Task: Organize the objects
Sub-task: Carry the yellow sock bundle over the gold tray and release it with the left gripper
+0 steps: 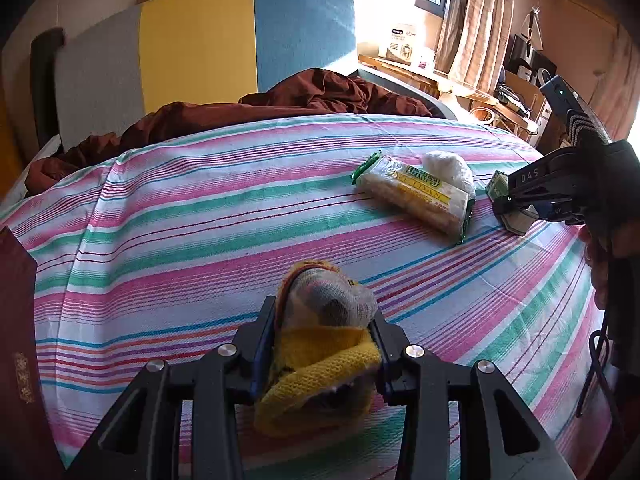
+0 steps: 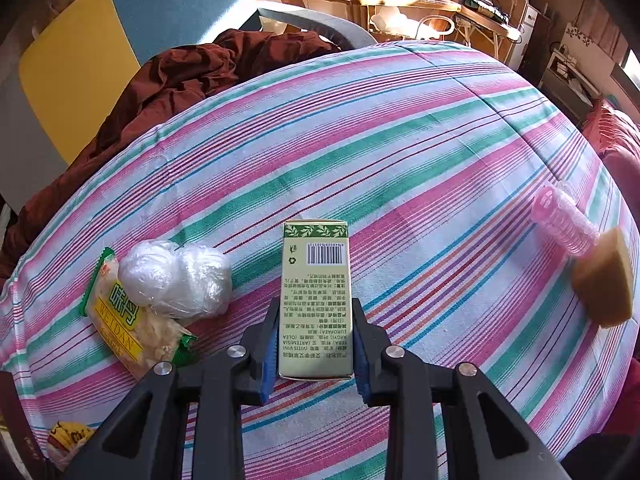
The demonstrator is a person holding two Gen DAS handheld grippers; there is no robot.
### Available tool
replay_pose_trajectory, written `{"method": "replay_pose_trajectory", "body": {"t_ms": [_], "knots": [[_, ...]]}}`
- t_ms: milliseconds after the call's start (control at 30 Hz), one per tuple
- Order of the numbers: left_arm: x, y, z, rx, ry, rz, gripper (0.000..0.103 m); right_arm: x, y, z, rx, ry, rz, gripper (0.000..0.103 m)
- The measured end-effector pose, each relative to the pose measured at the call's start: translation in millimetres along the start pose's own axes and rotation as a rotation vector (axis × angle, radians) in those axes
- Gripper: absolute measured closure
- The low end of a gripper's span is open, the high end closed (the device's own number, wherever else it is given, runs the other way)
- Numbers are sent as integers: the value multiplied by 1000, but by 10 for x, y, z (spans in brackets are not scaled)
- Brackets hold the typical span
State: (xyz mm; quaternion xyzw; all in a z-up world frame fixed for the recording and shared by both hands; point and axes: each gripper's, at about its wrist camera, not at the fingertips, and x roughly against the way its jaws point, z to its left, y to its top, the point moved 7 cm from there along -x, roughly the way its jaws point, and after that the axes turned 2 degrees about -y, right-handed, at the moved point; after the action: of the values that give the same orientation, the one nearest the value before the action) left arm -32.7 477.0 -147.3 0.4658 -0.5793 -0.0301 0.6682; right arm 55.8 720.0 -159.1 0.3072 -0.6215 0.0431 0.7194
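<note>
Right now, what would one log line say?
left gripper: shut on yellow sock | right gripper: shut on green box | striped sheet

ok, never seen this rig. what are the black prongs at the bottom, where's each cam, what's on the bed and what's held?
There is no robot here: a person holds a two-finger claw in each hand, and each carries a fisheye camera looking along its fingers. The prongs are those fingers.

The left wrist view shows the left claw shut on a yellow knitted cloth, with the right claw at the right edge. The right wrist view shows the right claw shut on a green box.

On the striped bedsheet lie a snack packet, a white plastic-wrapped bundle, a pink roller and a tan sponge.
</note>
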Motion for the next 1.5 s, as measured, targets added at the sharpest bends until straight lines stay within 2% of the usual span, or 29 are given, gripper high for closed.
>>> {"method": "replay_pose_trajectory", "body": {"t_ms": [267, 500, 633, 767, 1100, 1500], "knots": [[26, -4, -16, -18, 33, 0, 62, -2, -10, 51, 39, -18, 12, 73], [105, -47, 36, 18, 55, 16, 64, -2, -46, -6, 19, 1, 15, 72], [254, -83, 88, 43, 79, 31, 66, -4, -56, -23, 14, 8, 9, 72], [525, -78, 178, 48, 110, 5, 66, 6, -68, 4, 47, -13, -10, 72], [1302, -98, 695, 129, 199, -74, 66, 72, -140, 14, 101, -33, -31, 73], [1993, -368, 1599, 243, 379, -126, 66, 36, -129, 78, 131, -65, -62, 73]]}}
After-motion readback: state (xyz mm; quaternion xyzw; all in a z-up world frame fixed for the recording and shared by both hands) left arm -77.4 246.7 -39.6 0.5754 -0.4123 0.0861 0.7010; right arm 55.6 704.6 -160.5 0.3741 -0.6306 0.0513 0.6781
